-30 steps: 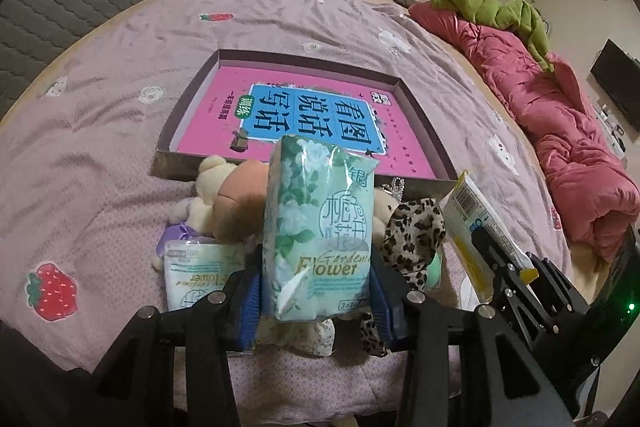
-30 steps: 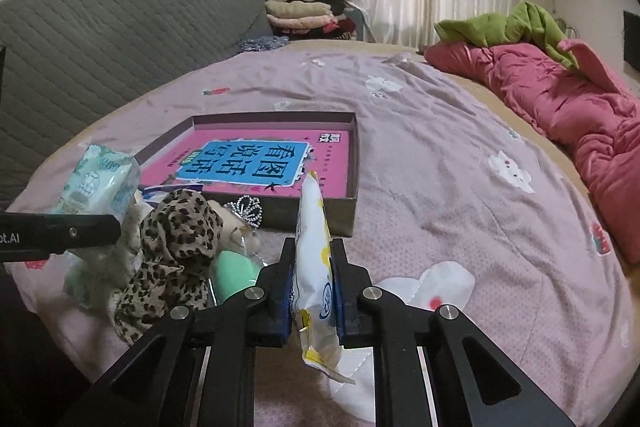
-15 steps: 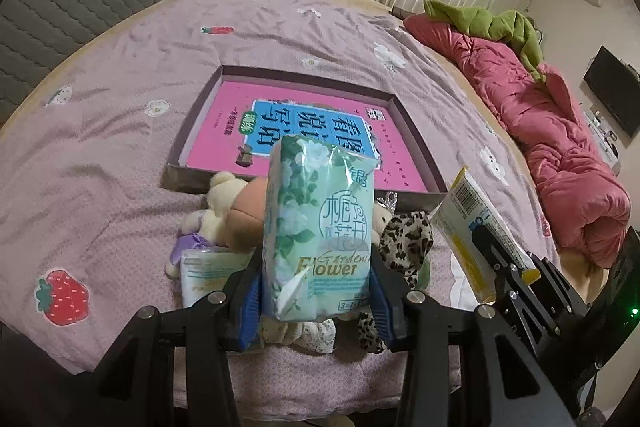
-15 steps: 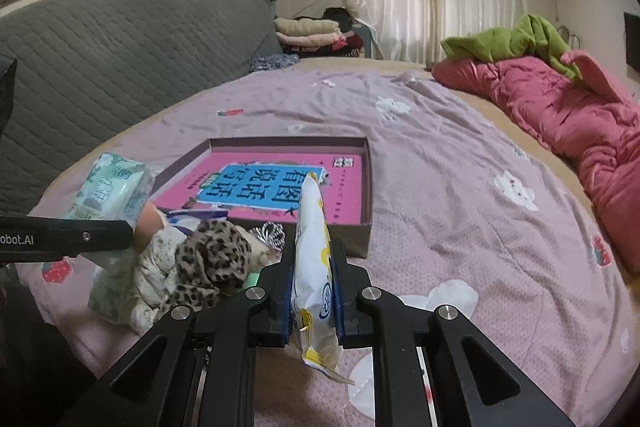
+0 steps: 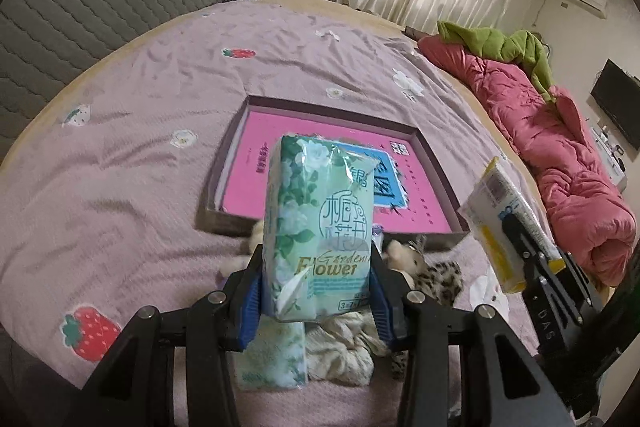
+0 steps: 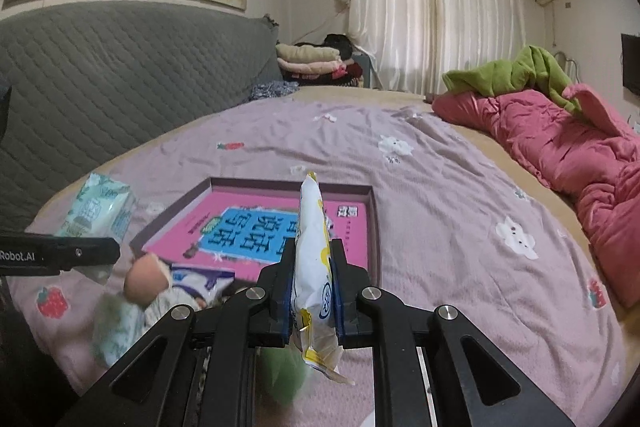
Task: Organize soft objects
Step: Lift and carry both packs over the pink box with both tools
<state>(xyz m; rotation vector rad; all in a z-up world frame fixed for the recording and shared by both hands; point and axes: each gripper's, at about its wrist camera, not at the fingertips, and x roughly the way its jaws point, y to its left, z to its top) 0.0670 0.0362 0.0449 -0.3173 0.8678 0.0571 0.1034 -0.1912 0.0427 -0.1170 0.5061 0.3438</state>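
Observation:
My left gripper point(image 5: 316, 283) is shut on a green floral tissue pack point(image 5: 320, 227), held upright above the bed in front of a shallow box point(image 5: 436, 163) with a pink book inside. The pack also shows in the right wrist view point(image 6: 96, 211). My right gripper point(image 6: 312, 291) is shut on a thin white and yellow packet point(image 6: 314, 251), held edge-on; it also shows in the left wrist view point(image 5: 500, 215). Below lie a second tissue pack point(image 5: 276, 355), a leopard-print cloth point(image 5: 436, 279), a cream cloth point(image 5: 340, 347) and a plush doll point(image 6: 146, 277).
A lilac bedsheet point(image 5: 120, 147) with strawberry prints covers the bed. A rolled red quilt point(image 5: 560, 155) with a green blanket point(image 6: 516, 71) lies along the right. A grey padded headboard point(image 6: 100, 67) and folded clothes point(image 6: 312, 59) are at the back.
Both grippers have risen with their loads; the pile of soft things now sits lower in both views and the box appears farther below.

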